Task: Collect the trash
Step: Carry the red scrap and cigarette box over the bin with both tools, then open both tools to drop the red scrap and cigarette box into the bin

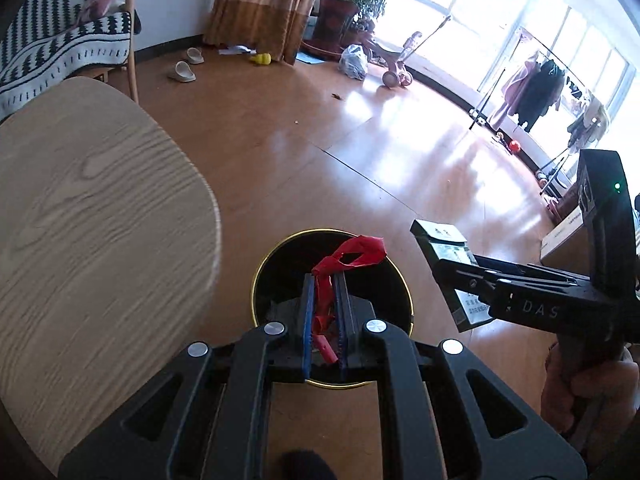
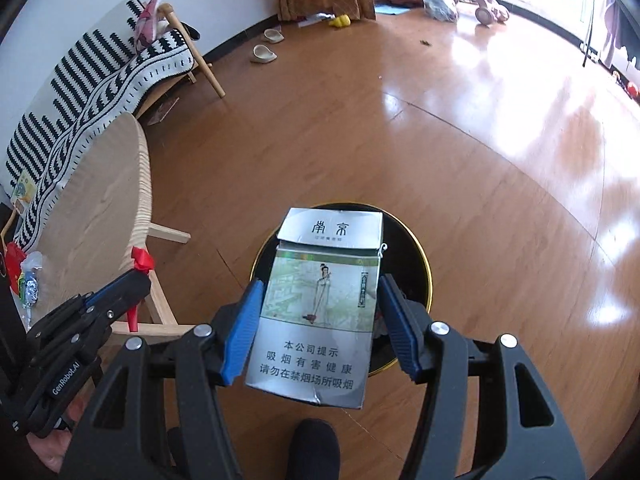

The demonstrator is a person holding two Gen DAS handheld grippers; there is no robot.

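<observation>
While both grippers hung over the black bin (image 1: 400, 300), left fingers (image 1: 308, 312) pinched a red wrapper (image 1: 352, 258) and right fingers (image 2: 244, 328) clamped a cigarette pack (image 2: 320, 304), seemingly ready to drop.

The right hand-held gripper (image 2: 320, 320) clamped a grey cardboard cigarette pack (image 2: 320, 312) between blue pads, above a round black bin with a gold rim (image 2: 425, 276) on the wooden floor (image 2: 460, 140). At left, the left hand-held gripper (image 2: 136, 280) pinched a red scrap (image 2: 143, 261).
</observation>
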